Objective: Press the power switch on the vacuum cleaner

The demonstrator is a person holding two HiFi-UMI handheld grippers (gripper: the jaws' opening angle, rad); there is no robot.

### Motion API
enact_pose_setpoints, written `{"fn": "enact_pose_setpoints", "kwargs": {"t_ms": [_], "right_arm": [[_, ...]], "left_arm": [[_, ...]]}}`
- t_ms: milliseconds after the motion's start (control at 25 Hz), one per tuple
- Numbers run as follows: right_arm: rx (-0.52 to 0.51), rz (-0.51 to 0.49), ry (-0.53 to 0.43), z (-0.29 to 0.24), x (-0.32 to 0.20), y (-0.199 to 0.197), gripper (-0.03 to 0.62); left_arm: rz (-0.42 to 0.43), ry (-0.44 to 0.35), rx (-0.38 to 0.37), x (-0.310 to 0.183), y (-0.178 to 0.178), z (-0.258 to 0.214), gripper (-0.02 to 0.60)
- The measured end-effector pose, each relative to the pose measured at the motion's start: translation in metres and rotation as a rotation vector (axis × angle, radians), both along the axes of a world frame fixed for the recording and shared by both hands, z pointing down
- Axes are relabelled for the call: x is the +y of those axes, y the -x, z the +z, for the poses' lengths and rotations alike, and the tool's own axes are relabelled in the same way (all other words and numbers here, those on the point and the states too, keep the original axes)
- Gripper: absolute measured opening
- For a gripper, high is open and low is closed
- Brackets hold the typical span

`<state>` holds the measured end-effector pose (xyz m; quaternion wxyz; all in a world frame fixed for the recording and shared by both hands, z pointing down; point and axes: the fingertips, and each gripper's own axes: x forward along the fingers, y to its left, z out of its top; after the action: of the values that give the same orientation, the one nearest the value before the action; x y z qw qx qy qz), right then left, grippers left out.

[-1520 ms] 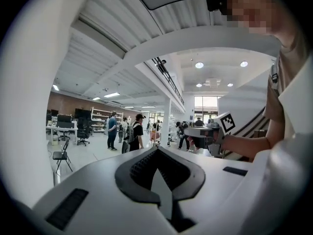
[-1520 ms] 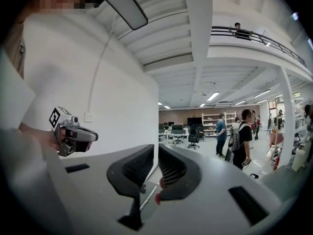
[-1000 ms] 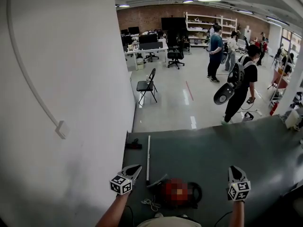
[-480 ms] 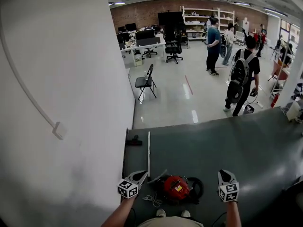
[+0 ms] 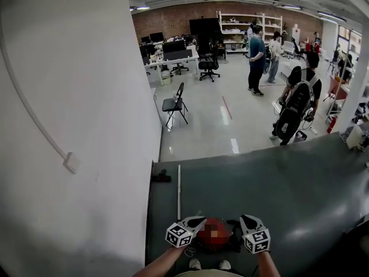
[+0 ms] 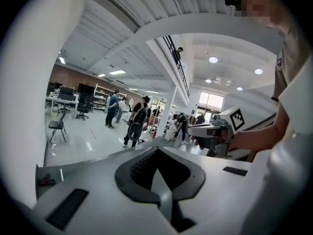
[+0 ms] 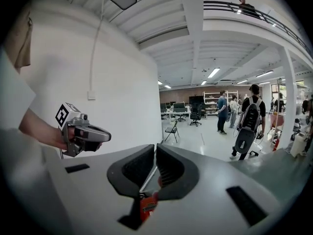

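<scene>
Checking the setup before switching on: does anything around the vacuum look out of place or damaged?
A metal tube lies loose on the dark mat, seemingly not attached to the red vacuum cleaner. A small black part sits at the mat's left edge near the tube's far end. Nothing looks spilled or broken.

The left gripper (image 5: 198, 220) and the right gripper (image 5: 247, 219) are moving inward toward each other. A second ago they were standing well apart, wide of the red vacuum cleaner (image 5: 214, 223). They are now closing in just beside its body, one on each side. In the background, the person with the backpack (image 5: 300, 105) is turning away across the floor.
</scene>
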<state>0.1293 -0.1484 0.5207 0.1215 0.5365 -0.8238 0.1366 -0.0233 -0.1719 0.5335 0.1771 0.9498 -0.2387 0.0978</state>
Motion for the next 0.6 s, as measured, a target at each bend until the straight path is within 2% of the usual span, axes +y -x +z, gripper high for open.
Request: {"fn": "enact_pose_setpoints", "kwargs": {"t_ms": [280, 600], "right_arm": [[0.027, -0.044, -0.034, -0.004, 0.002, 0.018, 0.011], [0.006, -0.023, -0.05, 0.0, 0.028, 0.011, 0.008]], "left_arm": [[0.074, -0.022, 0.03, 0.015, -0.043, -0.015, 0.006], [0.075, 0.024, 0.054, 0.045, -0.05, -0.001, 0.006]]}}
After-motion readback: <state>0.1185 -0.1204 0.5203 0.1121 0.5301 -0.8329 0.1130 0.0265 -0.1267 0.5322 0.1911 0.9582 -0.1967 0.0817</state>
